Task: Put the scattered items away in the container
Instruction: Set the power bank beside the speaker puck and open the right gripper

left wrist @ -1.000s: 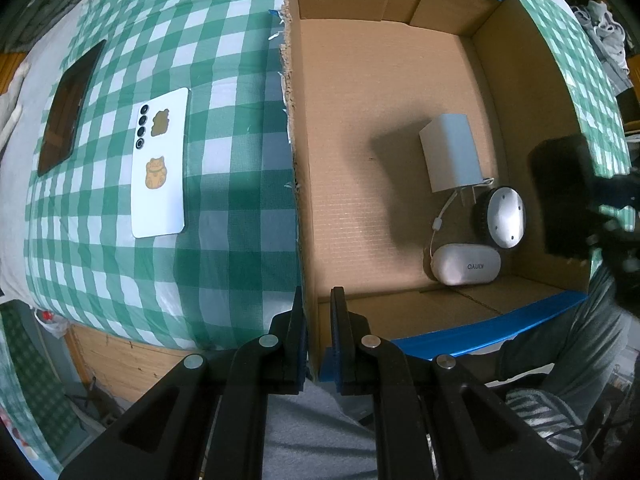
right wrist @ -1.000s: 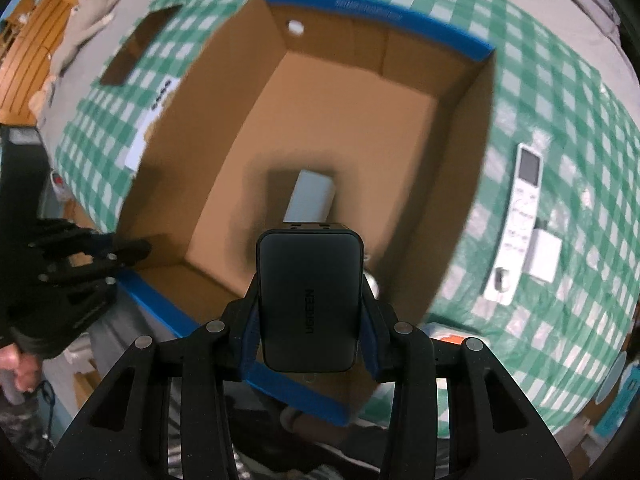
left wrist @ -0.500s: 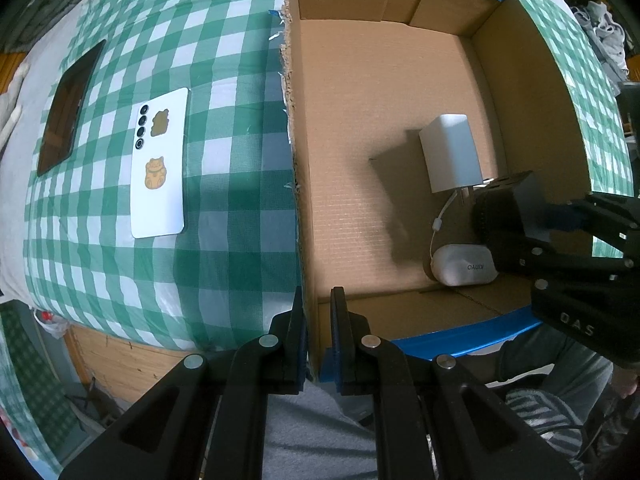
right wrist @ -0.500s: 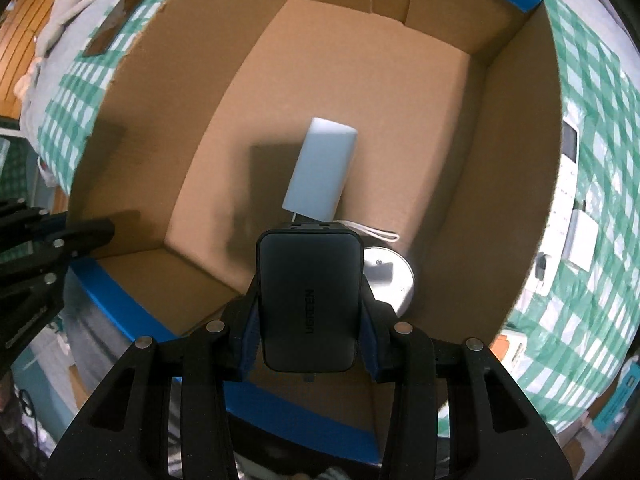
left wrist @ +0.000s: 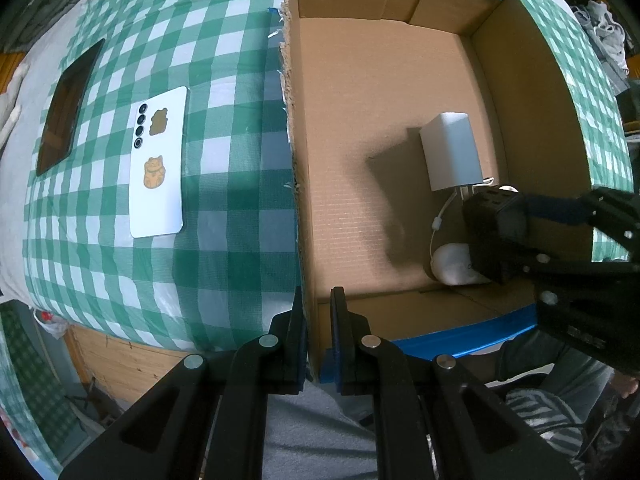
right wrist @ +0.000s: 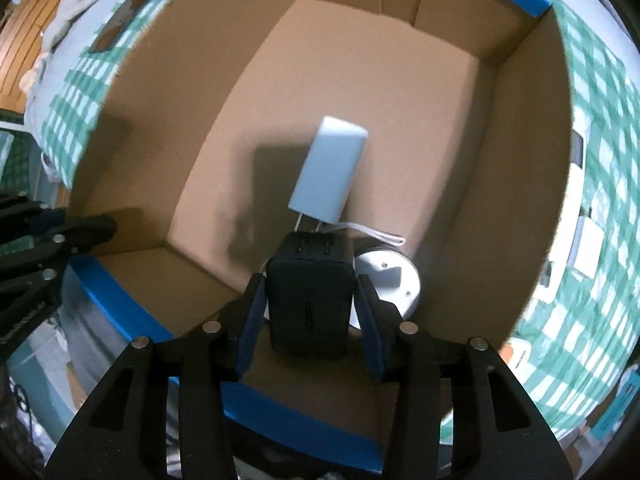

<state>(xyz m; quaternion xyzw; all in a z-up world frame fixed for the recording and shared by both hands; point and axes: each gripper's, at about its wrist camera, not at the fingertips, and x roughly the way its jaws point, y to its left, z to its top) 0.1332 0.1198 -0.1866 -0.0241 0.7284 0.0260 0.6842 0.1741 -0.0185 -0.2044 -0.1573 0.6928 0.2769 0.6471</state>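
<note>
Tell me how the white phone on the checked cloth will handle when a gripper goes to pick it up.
The white phone lies flat on the checked cloth, so its edges are probably hard to get under. Its back looks smooth, likely slippery between pads. A thin rigid slab, it should neither flex nor roll.

One brown cardboard box (left wrist: pixel 384 92) is seen, holding four items at its four-o'clock corner; two flat devices are counted outside.
</note>
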